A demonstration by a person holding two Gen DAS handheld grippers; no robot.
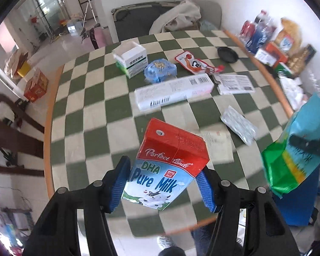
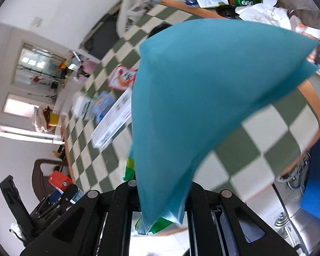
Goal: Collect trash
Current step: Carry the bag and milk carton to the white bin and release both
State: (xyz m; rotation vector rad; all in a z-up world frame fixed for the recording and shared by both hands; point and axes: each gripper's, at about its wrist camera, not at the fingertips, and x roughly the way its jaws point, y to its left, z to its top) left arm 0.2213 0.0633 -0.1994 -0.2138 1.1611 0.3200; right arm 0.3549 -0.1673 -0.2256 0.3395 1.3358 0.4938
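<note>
My left gripper [image 1: 162, 185] is shut on a red and blue Pure Milk carton [image 1: 168, 164], held tilted above the near part of the green-and-cream checkered table [image 1: 91, 115]. My right gripper [image 2: 162, 194] is shut on a teal and green bag [image 2: 202, 98], which fills most of the right wrist view and hides the fingertips. The same bag shows in the left wrist view [image 1: 298, 153] at the right, hanging off the table's edge with the right gripper's black finger across it.
On the table lie a long white box [image 1: 172, 93], an open white carton [image 1: 131, 58], a blue wrapper [image 1: 160, 69], a red snack packet [image 1: 194, 63], a black lid [image 1: 227, 54], white papers [image 1: 234, 84] and a foil pack [image 1: 239, 125]. Groceries crowd the far right edge. A dark chair [image 1: 8, 136] stands left.
</note>
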